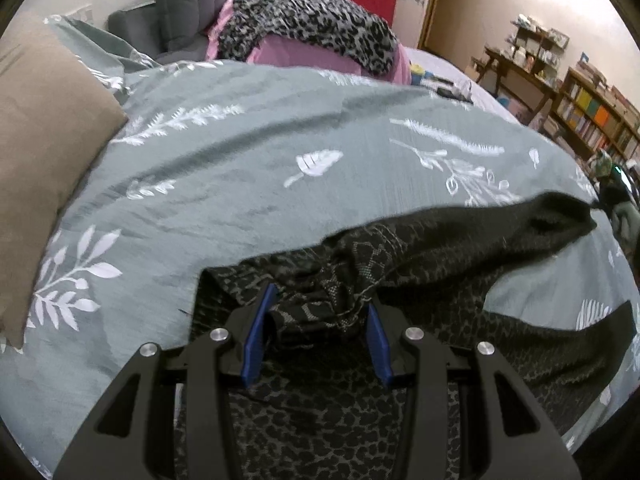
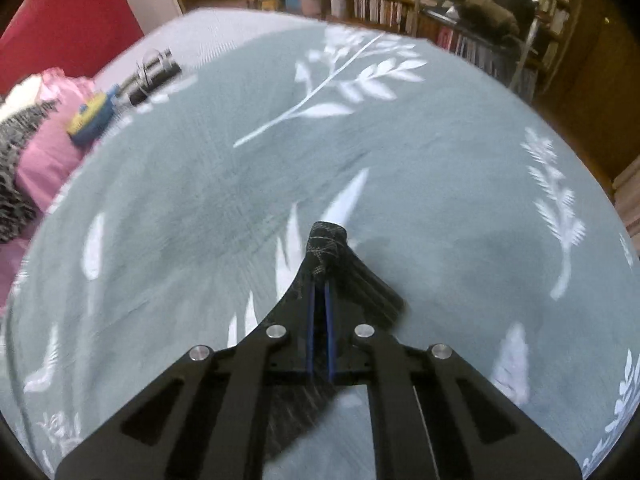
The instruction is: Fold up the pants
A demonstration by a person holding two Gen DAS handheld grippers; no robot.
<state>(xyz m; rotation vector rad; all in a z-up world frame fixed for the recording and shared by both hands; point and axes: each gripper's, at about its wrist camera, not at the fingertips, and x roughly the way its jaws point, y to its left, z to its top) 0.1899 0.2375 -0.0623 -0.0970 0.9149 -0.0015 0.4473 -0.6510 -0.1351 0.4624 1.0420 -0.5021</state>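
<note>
Left wrist view showed the pants [image 1: 400, 264], dark grey-black cloth with a small leopard-like print, lying rumpled on a grey-green bedspread [image 1: 240, 160] printed with white leaves. They sprawled across the near part of the bedspread. One stretch ran off toward its right edge and ended in a dark, twisted tip; another band lay lower, near that same edge, with a patch of bare bedspread showing between the two. Seams and a paler mesh-like reverse showed where the fabric had bunched.

That bunch sat in the left gripper [image 1: 318, 312]. Its blue pads [image 1: 260, 332] stood partly apart, with a thick gather of cloth filling the gap and touching both, so the left gripper held the pants. More printed fabric lay under its frame.

From the right wrist view, the right gripper [image 2: 319, 304] had its fingers drawn almost together on a thin fold of the pants [image 2: 326, 244]. A rolled nub of cloth stuck out past the tips, and the rest fanned away to both sides and beneath the frame, over the bedspread [image 2: 200, 200]. This view was smeared by blur.
</note>
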